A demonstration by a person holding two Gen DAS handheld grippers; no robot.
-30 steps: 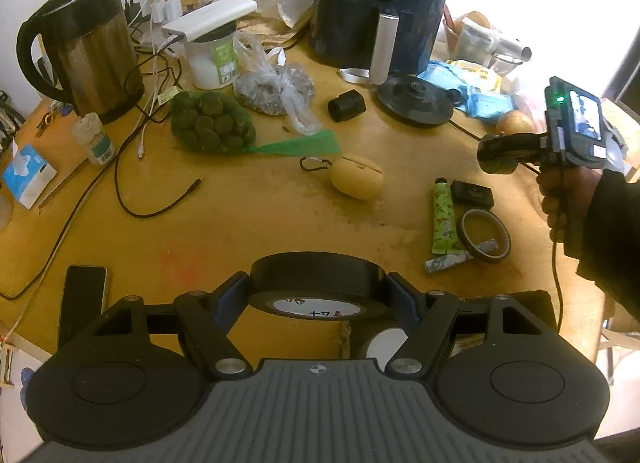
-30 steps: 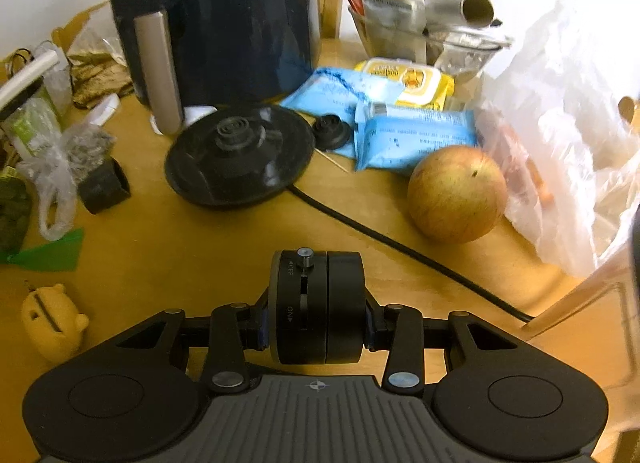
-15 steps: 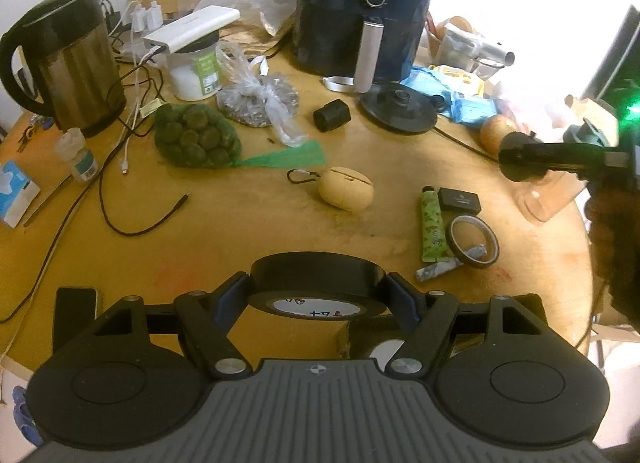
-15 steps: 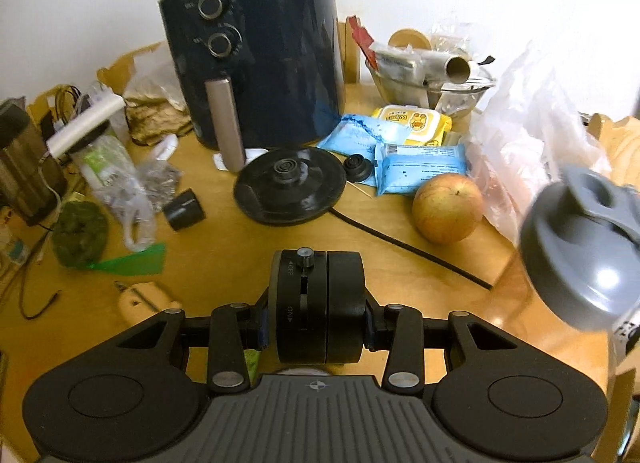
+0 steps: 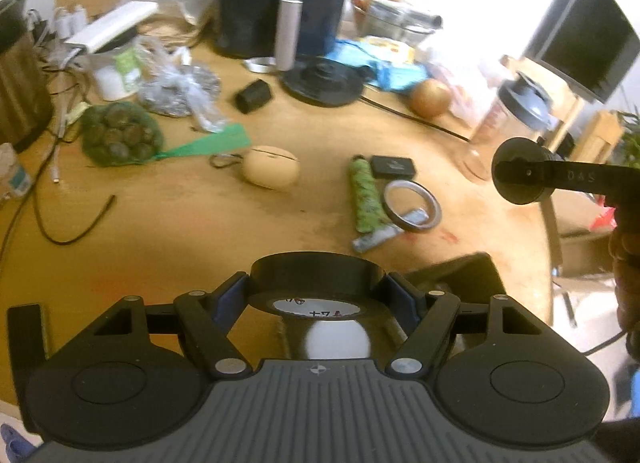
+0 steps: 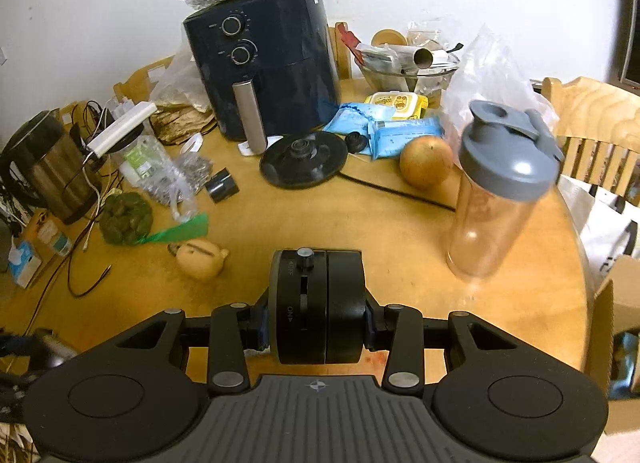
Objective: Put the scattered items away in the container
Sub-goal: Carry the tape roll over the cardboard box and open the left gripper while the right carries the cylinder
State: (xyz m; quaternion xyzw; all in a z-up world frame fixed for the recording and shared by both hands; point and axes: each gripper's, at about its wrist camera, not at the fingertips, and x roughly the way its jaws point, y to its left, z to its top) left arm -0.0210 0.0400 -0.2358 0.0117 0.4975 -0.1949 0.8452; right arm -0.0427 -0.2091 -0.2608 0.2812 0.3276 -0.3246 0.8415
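Cluttered wooden table (image 5: 168,231); our left gripper (image 5: 318,287) clamps a tape roll (image 5: 318,275), right gripper (image 6: 316,307) a black disc (image 6: 316,307), carried for binning; loose tube (image 5: 364,193) at one o'clock.

A black tape roll (image 5: 318,278) lies flat between the left claw's (image 5: 318,295) fingers, clamped at both sides, its white core showing. A black round device (image 6: 318,305) with an on/off slider stands on edge, gripped in the right claw (image 6: 316,317).
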